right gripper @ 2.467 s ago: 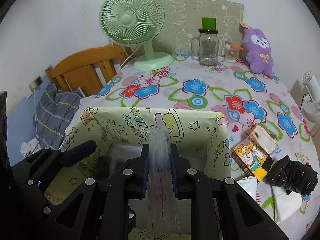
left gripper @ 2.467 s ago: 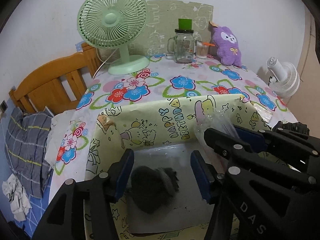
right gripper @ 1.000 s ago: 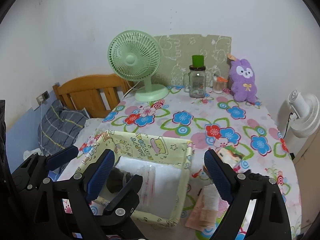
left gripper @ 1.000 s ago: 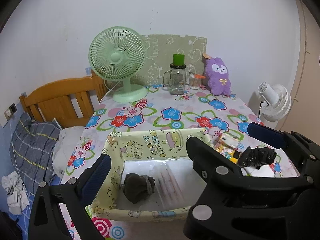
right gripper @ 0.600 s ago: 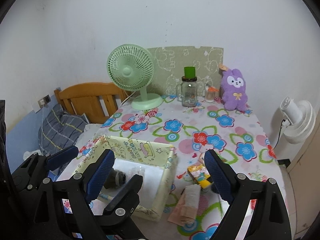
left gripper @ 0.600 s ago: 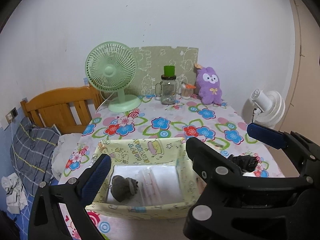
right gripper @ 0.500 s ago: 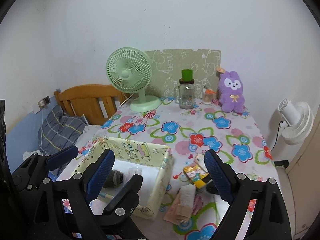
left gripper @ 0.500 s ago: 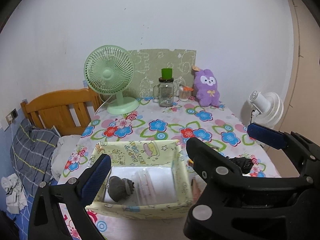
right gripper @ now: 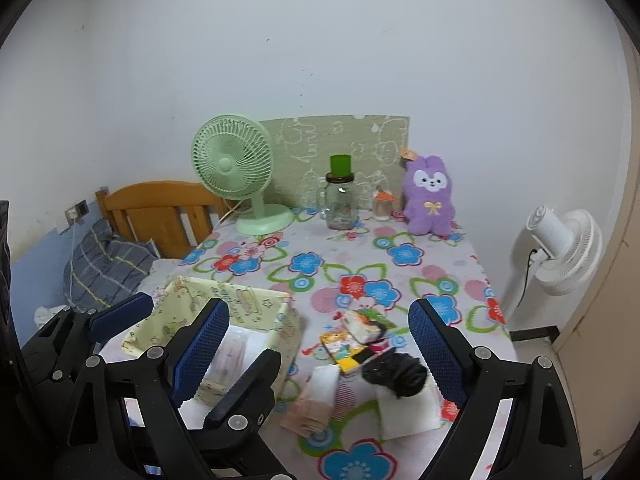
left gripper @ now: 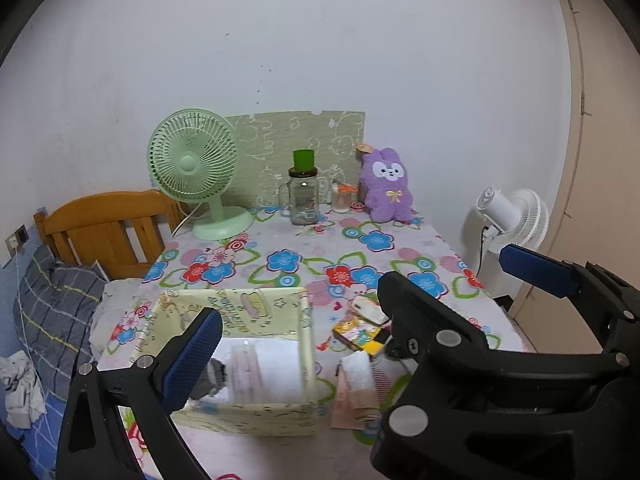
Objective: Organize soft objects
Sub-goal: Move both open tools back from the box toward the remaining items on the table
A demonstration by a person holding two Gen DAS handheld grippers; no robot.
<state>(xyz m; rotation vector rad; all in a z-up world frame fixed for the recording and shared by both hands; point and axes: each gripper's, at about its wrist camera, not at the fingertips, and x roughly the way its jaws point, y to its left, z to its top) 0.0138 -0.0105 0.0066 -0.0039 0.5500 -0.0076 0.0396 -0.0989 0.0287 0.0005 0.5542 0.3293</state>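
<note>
A yellow cartoon-print box point(left gripper: 240, 312) stands near the table's front left. In it lie a grey soft bundle point(left gripper: 210, 378) and a clear plastic packet point(left gripper: 248, 368). Right of the box lie colourful packs point(right gripper: 340, 346), folded white and pink pieces point(right gripper: 324, 384) and a black crumpled bundle point(right gripper: 396, 372) on a white sheet point(right gripper: 404, 412). A purple plush point(right gripper: 428, 196) sits at the back. My right gripper point(right gripper: 318, 312) hangs open and empty above the front edge. My left gripper point(left gripper: 320, 320) is beside it, open and empty; its right finger is hidden in the left wrist view.
A green desk fan point(left gripper: 192, 168), a glass jar with a green lid point(left gripper: 304, 196) and a small jar point(left gripper: 344, 200) stand along the back wall. A white floor fan point(right gripper: 560, 240) is off the right edge. A wooden headboard point(left gripper: 108, 228) and plaid pillow point(left gripper: 52, 312) lie left.
The right gripper let go of the clear packet, which now lies in the box. Both grippers opened wide, then drew back and up from the box, so more of the table shows.
</note>
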